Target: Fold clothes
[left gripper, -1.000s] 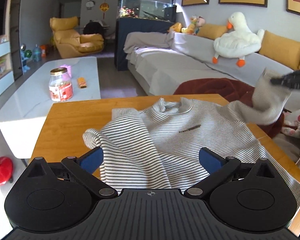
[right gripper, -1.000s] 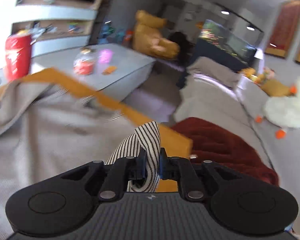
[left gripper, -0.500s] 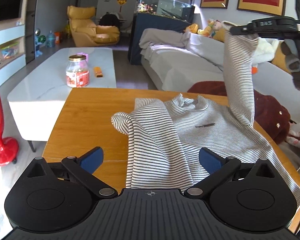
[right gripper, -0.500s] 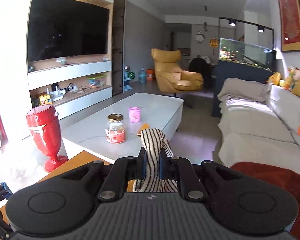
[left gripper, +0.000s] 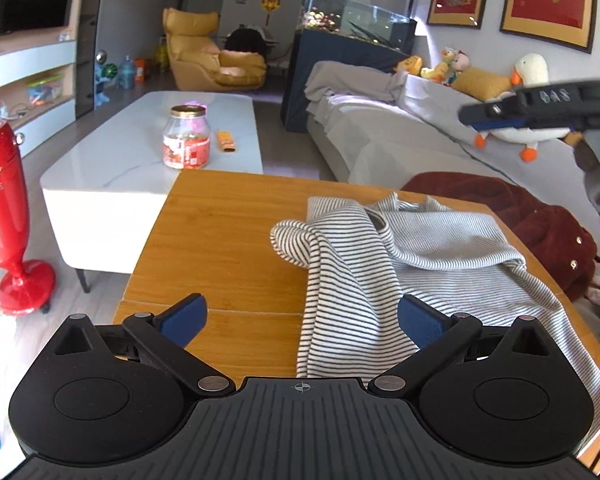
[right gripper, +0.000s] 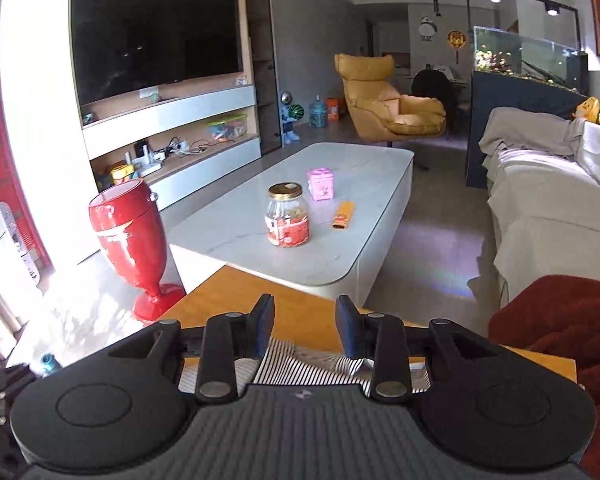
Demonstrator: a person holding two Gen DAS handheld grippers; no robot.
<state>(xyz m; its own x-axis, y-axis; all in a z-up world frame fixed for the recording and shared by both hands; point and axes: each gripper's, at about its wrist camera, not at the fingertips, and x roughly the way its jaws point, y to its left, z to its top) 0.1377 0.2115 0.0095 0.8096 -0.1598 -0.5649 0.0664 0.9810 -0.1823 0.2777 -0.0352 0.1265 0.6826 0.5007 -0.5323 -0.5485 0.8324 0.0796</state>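
Two sleeves already lie folded over the shirt (left gripper: 412, 256), which sits right of centre on the table (left gripper: 220, 220). Left gripper (left gripper: 300, 316) hangs wide open and empty; right gripper (right gripper: 305, 320), jaws just parted, holds nothing. Body folds remain.

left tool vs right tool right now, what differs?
The left tool stands wide open, low over the striped shirt; the right tool gapes narrower, its jaws having just been opening, and rides high above the table. Neither holds cloth; both have black bodies and blue pads.
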